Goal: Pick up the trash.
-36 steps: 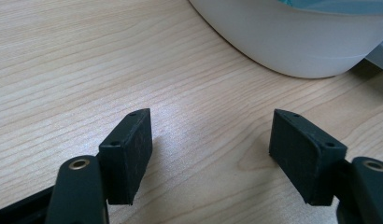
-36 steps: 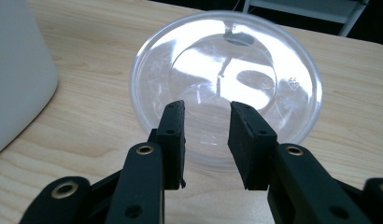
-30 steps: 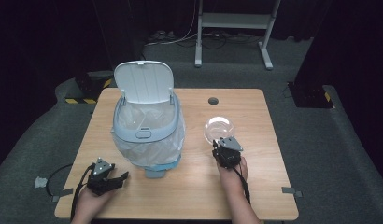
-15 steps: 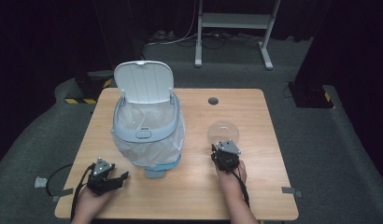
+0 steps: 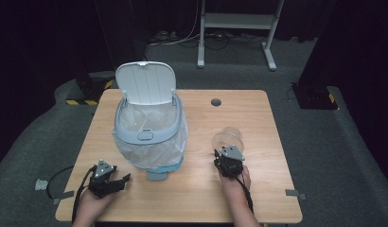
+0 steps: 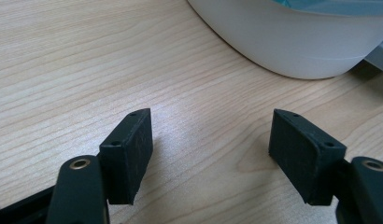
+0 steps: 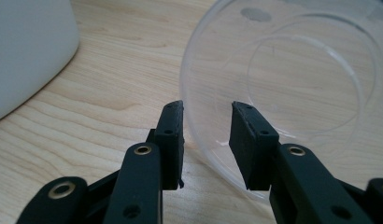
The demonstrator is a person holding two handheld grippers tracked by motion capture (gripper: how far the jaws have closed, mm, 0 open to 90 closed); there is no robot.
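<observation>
A clear plastic cup [image 5: 227,138] rests right of centre on the wooden table [image 5: 258,109]. In the right gripper view its mouth faces me and I see through the cup [image 7: 292,79] to the wood. My right gripper [image 5: 228,160] is at the cup's near edge. The right gripper [image 7: 206,126] has its jaws narrowed astride the rim, one outside and one inside, with a gap still showing beside the thin wall. My left gripper [image 5: 120,178] is near the front left, and in its own view the left gripper [image 6: 210,140] stands wide open over bare wood.
A pale blue-grey bin [image 5: 147,135] with a clear liner and a raised lid [image 5: 145,82] stands left of centre. Its white wall [image 6: 292,37] rises just beyond the left gripper. A round cable hole [image 5: 216,102] sits at the back of the table.
My right gripper has drawn back slightly toward the table's front edge, and the clear cup has shifted the same way with it. The left gripper has not moved.
</observation>
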